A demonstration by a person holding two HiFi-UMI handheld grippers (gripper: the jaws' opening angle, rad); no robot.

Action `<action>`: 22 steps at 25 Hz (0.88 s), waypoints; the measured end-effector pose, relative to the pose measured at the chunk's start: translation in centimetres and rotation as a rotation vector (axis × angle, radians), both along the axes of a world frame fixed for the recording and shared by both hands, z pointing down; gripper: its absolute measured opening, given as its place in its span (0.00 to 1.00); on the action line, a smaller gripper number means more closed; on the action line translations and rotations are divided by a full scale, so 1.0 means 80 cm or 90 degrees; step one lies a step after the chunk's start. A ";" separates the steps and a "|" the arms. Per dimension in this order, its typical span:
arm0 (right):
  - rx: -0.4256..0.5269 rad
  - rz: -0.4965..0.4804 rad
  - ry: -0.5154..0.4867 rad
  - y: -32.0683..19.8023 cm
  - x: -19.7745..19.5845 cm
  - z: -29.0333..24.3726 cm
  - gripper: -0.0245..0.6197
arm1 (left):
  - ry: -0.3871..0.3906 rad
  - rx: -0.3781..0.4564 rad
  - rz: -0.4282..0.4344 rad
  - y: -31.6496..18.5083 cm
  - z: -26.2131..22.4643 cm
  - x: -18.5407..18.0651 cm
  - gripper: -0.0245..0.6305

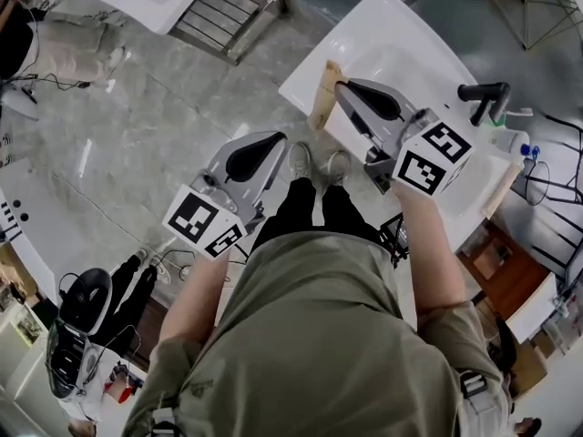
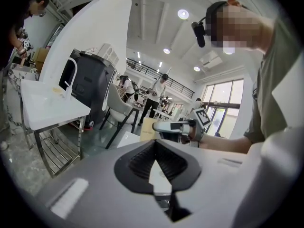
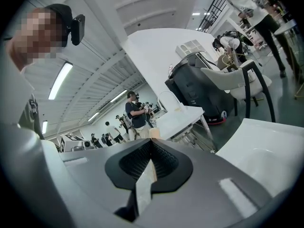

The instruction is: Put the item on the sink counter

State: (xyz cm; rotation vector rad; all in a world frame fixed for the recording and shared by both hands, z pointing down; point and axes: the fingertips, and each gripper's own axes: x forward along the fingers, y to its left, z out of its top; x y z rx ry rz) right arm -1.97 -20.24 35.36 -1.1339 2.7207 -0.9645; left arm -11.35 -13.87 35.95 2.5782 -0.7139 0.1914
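We see a thin tan cardboard-like sheet, flat and roughly rectangular, standing on edge with its long side upright. One end is pinched at the tip of the right gripper, whose jaws close on it. It hangs at the near-left edge of the white sink counter, a glossy slab with a shallow basin. We cannot tell whether they touch.

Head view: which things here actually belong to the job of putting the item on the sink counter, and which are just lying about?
Job: flat tan card-like item, pinched in the right gripper; white sink counter.
Lying about: black tap; steel slatted rack; left gripper, shut and empty.
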 end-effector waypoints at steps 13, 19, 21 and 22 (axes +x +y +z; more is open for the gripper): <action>-0.020 0.035 0.011 -0.078 -0.039 0.035 0.06 | 0.008 -0.031 0.016 -0.052 0.025 -0.043 0.05; -0.029 0.067 0.021 -0.097 -0.026 0.058 0.06 | 0.008 -0.039 0.026 -0.063 0.036 -0.045 0.05; -0.036 0.074 0.021 -0.099 -0.020 0.065 0.06 | 0.008 -0.040 0.029 -0.066 0.037 -0.043 0.05; -0.040 0.077 0.020 -0.101 -0.019 0.068 0.06 | 0.008 -0.041 0.031 -0.068 0.038 -0.042 0.05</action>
